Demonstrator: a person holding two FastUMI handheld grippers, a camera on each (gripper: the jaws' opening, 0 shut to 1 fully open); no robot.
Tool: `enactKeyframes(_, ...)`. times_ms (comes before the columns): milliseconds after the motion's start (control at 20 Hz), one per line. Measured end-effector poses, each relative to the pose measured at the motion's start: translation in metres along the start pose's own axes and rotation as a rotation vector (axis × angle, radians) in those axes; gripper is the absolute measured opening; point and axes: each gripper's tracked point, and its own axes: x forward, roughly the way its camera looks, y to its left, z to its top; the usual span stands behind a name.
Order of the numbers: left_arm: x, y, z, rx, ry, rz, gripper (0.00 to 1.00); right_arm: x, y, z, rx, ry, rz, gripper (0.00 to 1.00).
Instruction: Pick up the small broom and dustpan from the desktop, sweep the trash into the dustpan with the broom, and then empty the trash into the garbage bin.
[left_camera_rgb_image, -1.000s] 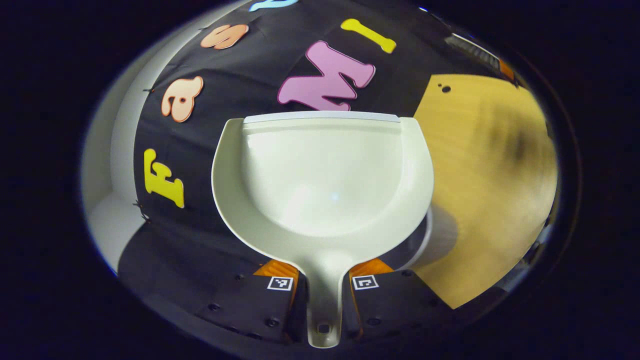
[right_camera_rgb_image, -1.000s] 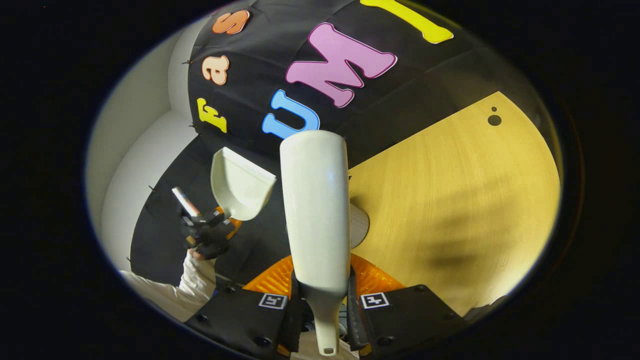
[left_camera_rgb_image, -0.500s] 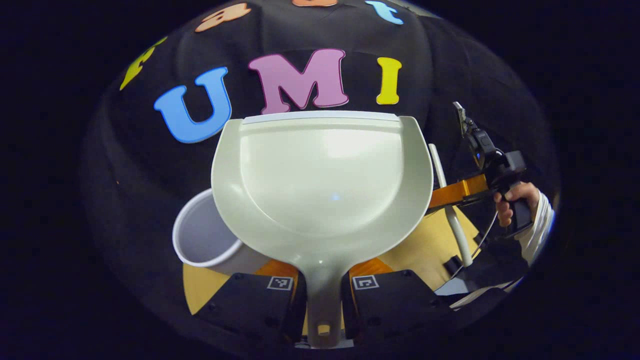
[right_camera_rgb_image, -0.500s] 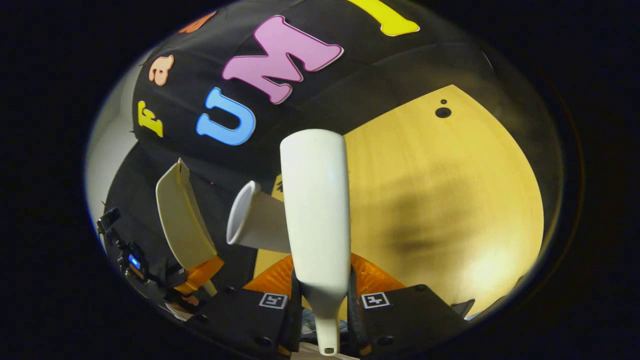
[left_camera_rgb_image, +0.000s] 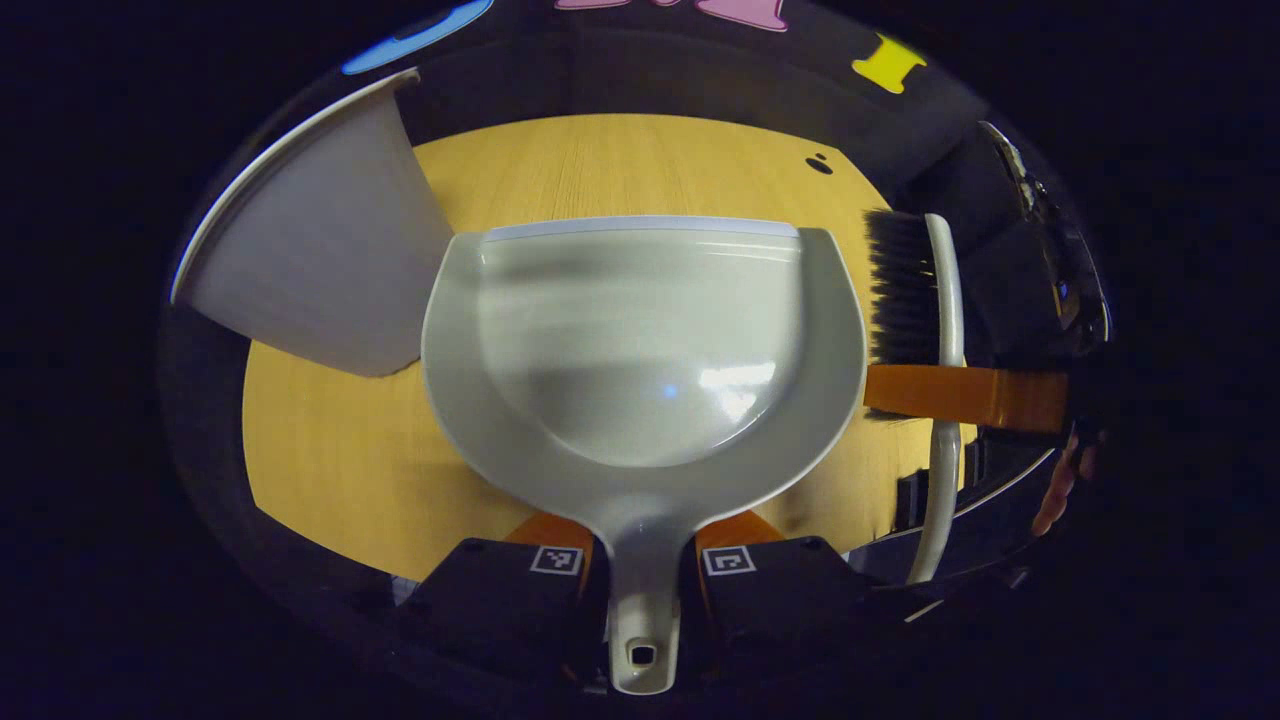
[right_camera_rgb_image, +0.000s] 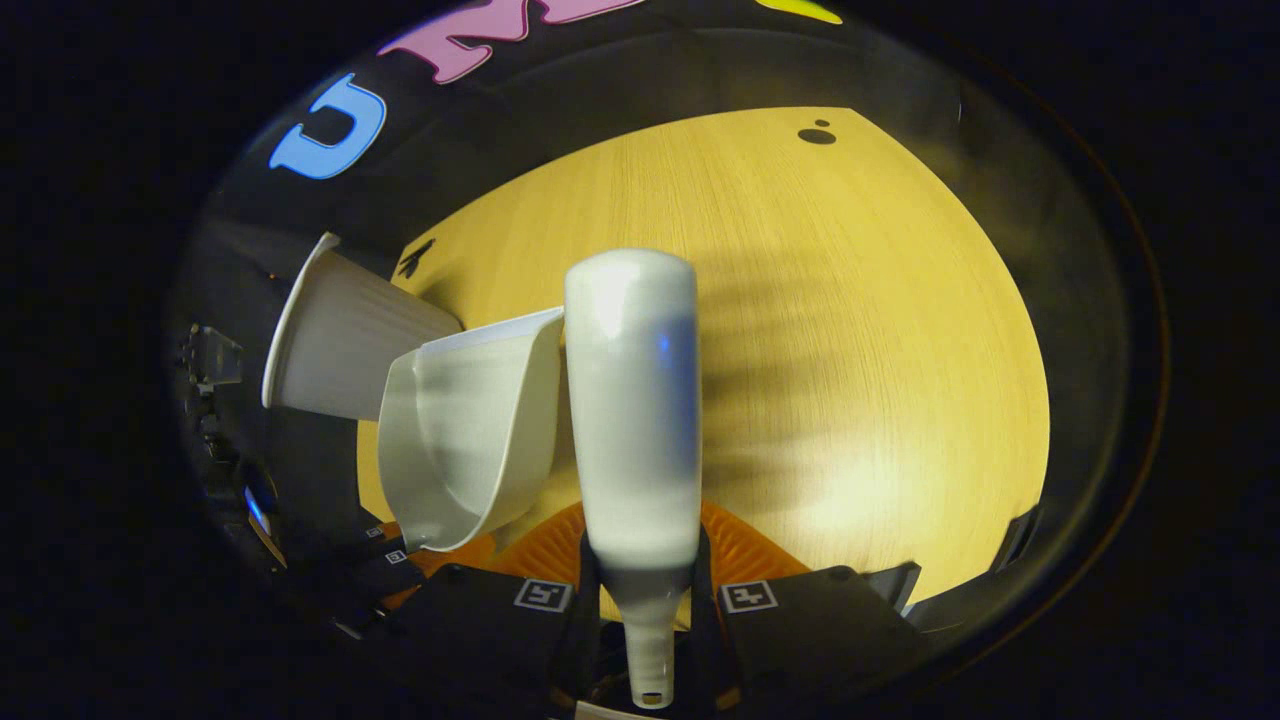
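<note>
My left gripper is shut on the handle of the pale dustpan, which hangs level above the wooden table with nothing showing inside its scoop. The white garbage bin stands just to its upper left. Right of the pan is the small broom, black bristles facing the pan, crossed by one of the right gripper's fingers. In the right gripper view my right gripper is shut on the broom, with the dustpan close on its left and the bin behind that.
The wooden tabletop stretches ahead and to the right of the broom, with a small dark hole near its far edge. A hand shows at the right rim of the left gripper view. Black cloth walls the back.
Both views have swung down from the wall to the tabletop. The dustpan has moved away from the bin's mouth and now hangs over the table right beside the broom.
</note>
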Motion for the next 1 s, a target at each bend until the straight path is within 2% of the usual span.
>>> enactKeyframes(50, -0.002, 0.001, 0.001, -0.001, 0.02, 0.019, 0.27, 0.007, -0.005, -0.004, -0.003, 0.025, -0.027, 0.36)
enactKeyframes(100, -0.003, 0.002, 0.003, 0.008, 0.036, 0.046, 0.28, 0.016, -0.012, -0.008, -0.002, 0.043, -0.049, 0.4)
enactKeyframes(250, -0.004, -0.002, -0.001, 0.022, 0.078, 0.087, 0.27, 0.036, -0.023, -0.015, -0.003, 0.091, -0.112, 0.4)
enactKeyframes(300, -0.006, -0.003, -0.002, 0.017, 0.093, 0.081, 0.27, 0.041, -0.027, -0.018, -0.005, 0.108, -0.13, 0.43)
enactKeyframes(350, -0.009, -0.005, -0.002, 0.009, 0.11, 0.07, 0.28, 0.047, -0.031, -0.022, -0.006, 0.125, -0.145, 0.4)
enactKeyframes(550, -0.022, -0.011, 0.0, -0.019, 0.163, 0.035, 0.27, 0.058, -0.043, -0.035, -0.032, 0.185, -0.208, 0.36)
enactKeyframes(600, -0.025, -0.009, 0.002, -0.015, 0.164, 0.048, 0.27, 0.06, -0.046, -0.038, -0.045, 0.2, -0.223, 0.4)
enactKeyframes(700, -0.018, -0.008, 0.004, 0.012, 0.168, 0.079, 0.28, 0.065, -0.052, -0.046, -0.063, 0.226, -0.246, 0.4)
enactKeyframes(850, -0.023, -0.011, 0.004, 0.0, 0.201, 0.076, 0.28, 0.069, -0.054, -0.059, -0.07, 0.275, -0.265, 0.4)
enactKeyframes(1000, -0.024, -0.01, 0.004, -0.008, 0.213, 0.077, 0.29, 0.072, -0.051, -0.054, -0.061, 0.276, -0.263, 0.4)
